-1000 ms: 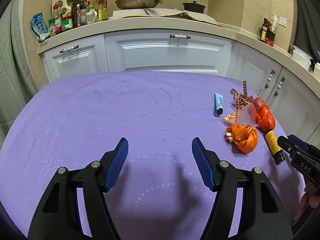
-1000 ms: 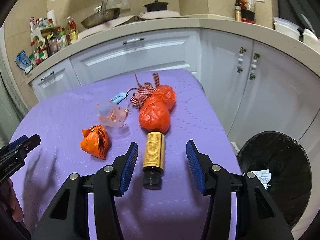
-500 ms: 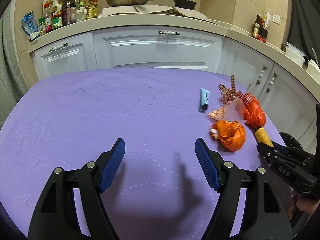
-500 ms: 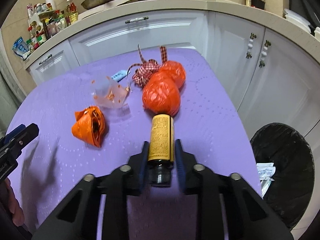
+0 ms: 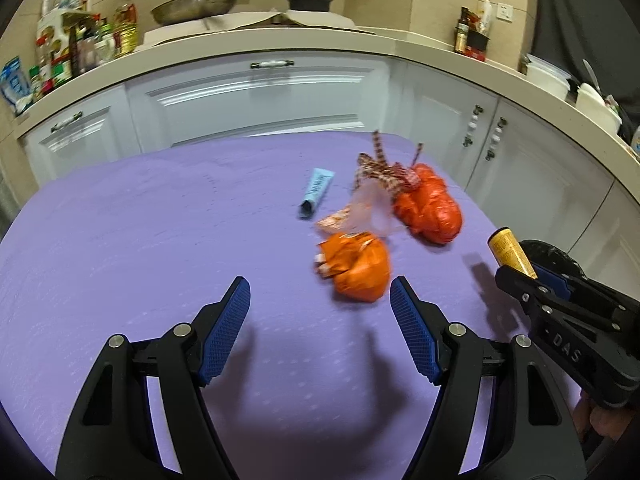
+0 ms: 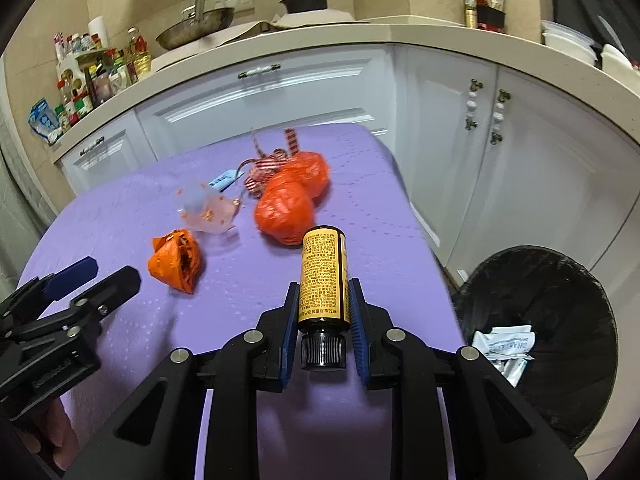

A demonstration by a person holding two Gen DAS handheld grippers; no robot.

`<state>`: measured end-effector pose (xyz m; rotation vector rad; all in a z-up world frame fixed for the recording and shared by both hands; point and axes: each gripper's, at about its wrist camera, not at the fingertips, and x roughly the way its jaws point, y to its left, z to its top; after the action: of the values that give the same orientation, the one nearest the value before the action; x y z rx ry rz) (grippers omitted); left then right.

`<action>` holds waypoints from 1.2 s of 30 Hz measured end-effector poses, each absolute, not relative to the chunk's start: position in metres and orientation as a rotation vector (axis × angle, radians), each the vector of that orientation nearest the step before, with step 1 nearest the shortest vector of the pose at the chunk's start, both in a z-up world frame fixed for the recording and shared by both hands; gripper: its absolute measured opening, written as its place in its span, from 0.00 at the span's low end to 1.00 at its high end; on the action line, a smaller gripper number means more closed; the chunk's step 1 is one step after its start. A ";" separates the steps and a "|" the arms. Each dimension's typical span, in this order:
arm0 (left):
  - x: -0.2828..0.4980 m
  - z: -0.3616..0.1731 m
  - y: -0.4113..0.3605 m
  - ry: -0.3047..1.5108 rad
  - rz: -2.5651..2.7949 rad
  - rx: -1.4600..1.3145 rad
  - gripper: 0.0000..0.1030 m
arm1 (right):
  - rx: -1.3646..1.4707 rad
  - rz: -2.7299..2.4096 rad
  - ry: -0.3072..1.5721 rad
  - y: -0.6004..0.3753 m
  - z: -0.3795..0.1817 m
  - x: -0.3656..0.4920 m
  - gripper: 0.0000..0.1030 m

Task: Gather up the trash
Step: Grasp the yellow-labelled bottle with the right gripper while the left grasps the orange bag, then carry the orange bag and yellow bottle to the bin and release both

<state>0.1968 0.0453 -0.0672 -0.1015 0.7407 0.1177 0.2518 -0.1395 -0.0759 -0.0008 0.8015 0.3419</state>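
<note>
one bottle in hand, most of the trash left on the table

right gripper (image 6: 323,316) is clamped on the yellow-label bottle (image 6: 323,276), lifted off the purple table (image 6: 120,208); bin (image 6: 560,300) sits to its right with some paper inside. left gripper (image 5: 320,328) is wide apart, holding nothing, orange wrapper (image 5: 356,266) just beyond. red bags (image 5: 428,212), tube (image 5: 316,192) and ribbon (image 5: 384,168) still need collecting.

Tabletop (image 5: 140,240): left and centre of the purple cloth bare, open passage for the left gripper (image 5: 320,328), whose fingers (image 5: 226,330) stand wide apart above it. Obstructions, right half: crumpled orange bag (image 5: 356,266) just ahead of the right-hand finger; beyond it clear wrapper (image 5: 366,210), blue tube (image 5: 316,193), checked ribbon (image 5: 386,170) and 2 red bags (image 5: 430,210) clustered close. Off the tabletop's right edge: black bin (image 6: 536,328) mouth open, papers (image 6: 504,346) inside; the right gripper (image 6: 322,320), clamped on a yellow-labelled bottle (image 6: 324,276), stands near that edge.
</note>
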 end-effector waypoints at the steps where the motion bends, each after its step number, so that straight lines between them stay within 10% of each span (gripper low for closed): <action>1: 0.201 -0.068 0.042 0.742 0.114 -0.101 0.69 | 0.004 0.340 0.800 -0.142 -0.076 0.252 0.24; 7: 0.226 -0.075 0.031 0.774 0.117 -0.089 0.66 | 0.028 0.339 0.799 -0.154 -0.078 0.254 0.24; 14: 0.232 -0.085 0.029 0.813 0.103 -0.073 0.31 | 0.047 0.340 0.797 -0.162 -0.081 0.254 0.24; 36: 0.182 -0.039 -0.017 0.705 -0.061 -0.018 0.31 | 0.092 0.197 0.711 -0.220 -0.059 0.229 0.24</action>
<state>0.1818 -0.0170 -0.0387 -0.0182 0.7052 -0.0607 0.2288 -0.2200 -0.0592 0.0924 0.7114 0.1967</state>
